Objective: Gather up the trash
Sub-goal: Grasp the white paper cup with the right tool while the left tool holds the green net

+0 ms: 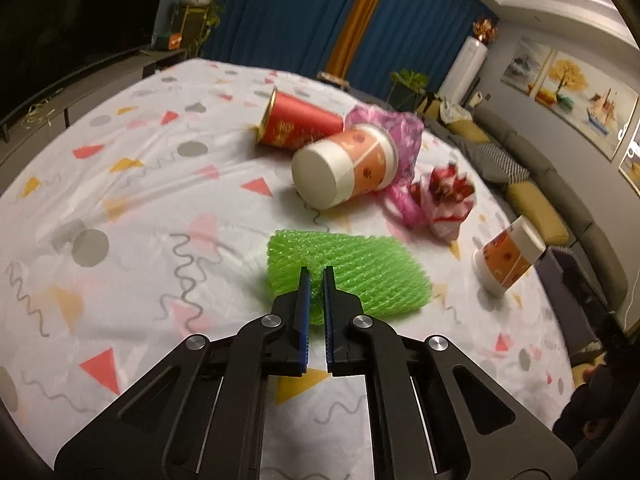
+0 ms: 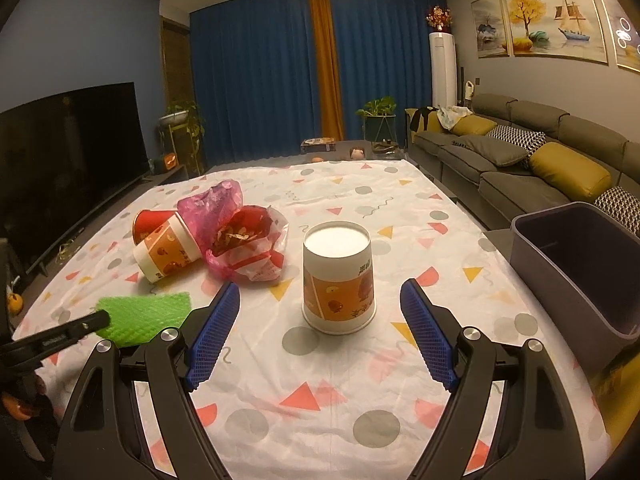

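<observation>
A green foam net (image 1: 360,268) (image 2: 144,312) lies flat on the patterned tablecloth (image 1: 140,200). My left gripper (image 1: 316,274) is shut on its near edge, with green foam pinched between the blue pads. An orange-and-white paper cup (image 2: 340,280) (image 1: 508,260) stands upside down just ahead of my right gripper (image 2: 320,285), which is open wide and holds nothing. Farther back lie another orange-and-white cup (image 1: 344,168) on its side, a red cup (image 1: 300,124), a pink plastic bag (image 1: 400,132) and a crumpled red-and-white wrapper (image 1: 444,200).
A dark grey bin (image 2: 580,264) stands open at the table's right edge. A grey sofa (image 2: 520,152) with cushions runs along the right wall, and a television (image 2: 60,152) stands on the left. Blue curtains hang behind the table.
</observation>
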Demonstrator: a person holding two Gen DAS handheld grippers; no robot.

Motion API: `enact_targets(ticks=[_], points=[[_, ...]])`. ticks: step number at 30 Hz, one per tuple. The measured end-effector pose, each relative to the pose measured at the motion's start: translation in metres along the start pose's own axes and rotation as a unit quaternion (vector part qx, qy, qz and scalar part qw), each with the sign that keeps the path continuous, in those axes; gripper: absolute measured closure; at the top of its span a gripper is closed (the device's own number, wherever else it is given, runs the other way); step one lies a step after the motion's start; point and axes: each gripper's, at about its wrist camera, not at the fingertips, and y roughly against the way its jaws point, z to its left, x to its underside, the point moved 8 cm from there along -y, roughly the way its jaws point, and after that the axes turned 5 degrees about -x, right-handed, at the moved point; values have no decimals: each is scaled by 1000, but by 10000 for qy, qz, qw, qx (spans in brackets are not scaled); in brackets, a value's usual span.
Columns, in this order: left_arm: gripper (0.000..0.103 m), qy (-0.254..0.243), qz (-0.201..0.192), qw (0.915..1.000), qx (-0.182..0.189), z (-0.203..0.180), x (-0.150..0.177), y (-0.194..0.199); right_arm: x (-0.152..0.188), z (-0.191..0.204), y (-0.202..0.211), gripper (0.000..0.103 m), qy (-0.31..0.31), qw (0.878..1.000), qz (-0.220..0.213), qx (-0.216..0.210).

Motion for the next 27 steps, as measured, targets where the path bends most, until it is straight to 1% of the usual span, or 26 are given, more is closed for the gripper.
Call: enact_targets(ticks=[3,7,10,14,18,20,27], points=[[98,122,-259,9996,66,-1,-10,18,-2,0,-6,23,14,10000,26,37],[98,87,-701,9975,-14,-4,-25,43,-4,-1,-16,23,-2,9999,62,90],[98,41,-857,9963,-73,-4,-33,51,-6,-1,-24,23,12,9999,93,138],[98,97,-913,9957,-80,-1,-40,53,-9,-4,-35,23,24,9997,132,205],[98,119,-922,9956,-71,2,-40,53,-11,-8,-46,23,30,9995,173,257],[98,124,-922,9956,-72,3,-40,53,-10,-10,-54,27,21,9994,227,270],[98,121,-931,9956,-71,5,-40,52,-8,-12,-68,34,26,9991,349,248]])
